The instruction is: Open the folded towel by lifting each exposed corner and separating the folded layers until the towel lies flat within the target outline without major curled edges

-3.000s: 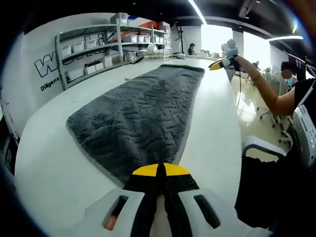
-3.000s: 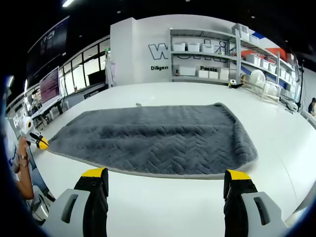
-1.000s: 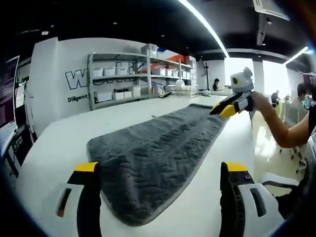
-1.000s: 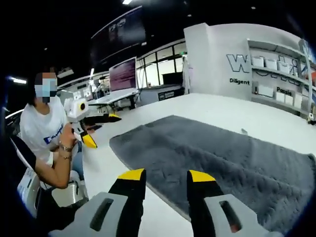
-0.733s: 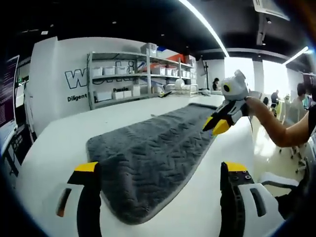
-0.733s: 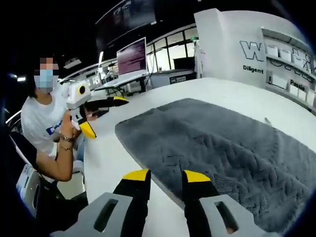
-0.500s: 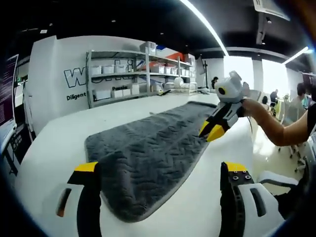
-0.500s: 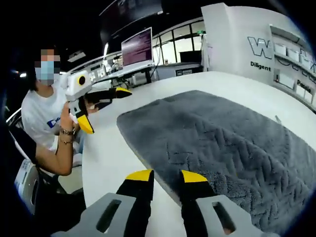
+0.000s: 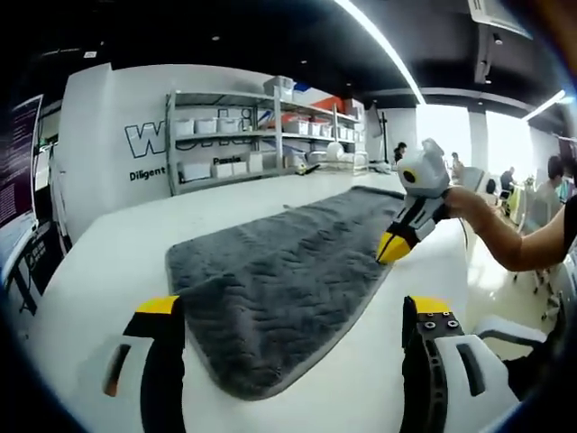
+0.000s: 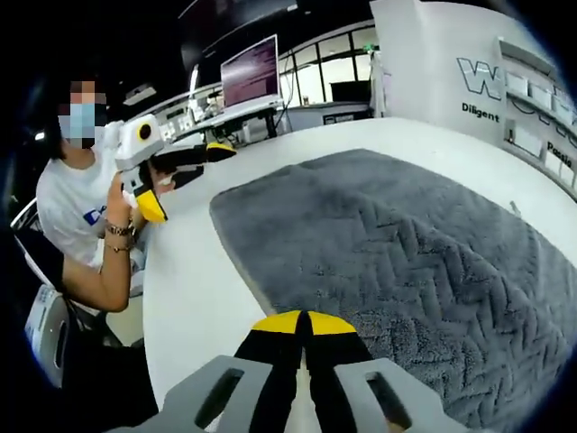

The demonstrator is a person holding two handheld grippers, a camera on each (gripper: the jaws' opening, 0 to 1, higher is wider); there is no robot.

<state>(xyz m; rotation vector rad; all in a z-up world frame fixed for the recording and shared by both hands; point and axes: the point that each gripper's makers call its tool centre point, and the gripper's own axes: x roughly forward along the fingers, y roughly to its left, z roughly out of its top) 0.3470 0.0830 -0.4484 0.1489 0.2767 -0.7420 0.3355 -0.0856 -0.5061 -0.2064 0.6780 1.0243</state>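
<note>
Towel [image 9: 279, 289]: grey, thick pile with a chevron texture and a stitched hem, lying along the white bench [image 9: 99, 262], near the edge on the person's side. Judged soft and limp, fairly light; pile should give good friction, but a layer will sag and drag if lifted from mid-edge. Best hold: the hem at a corner, pinching a single layer.

Right hand-held gripper [image 10: 301, 322]: yellow tips pressed together at the towel's long edge [image 10: 297, 307]; cannot tell whether the hem is caught between them. In the left gripper view it [image 9: 395, 248] points down at that edge.

Left hand-held gripper [image 9: 293, 311]: jaws spread wide, holding nothing, above the near short end of the towel.
</note>
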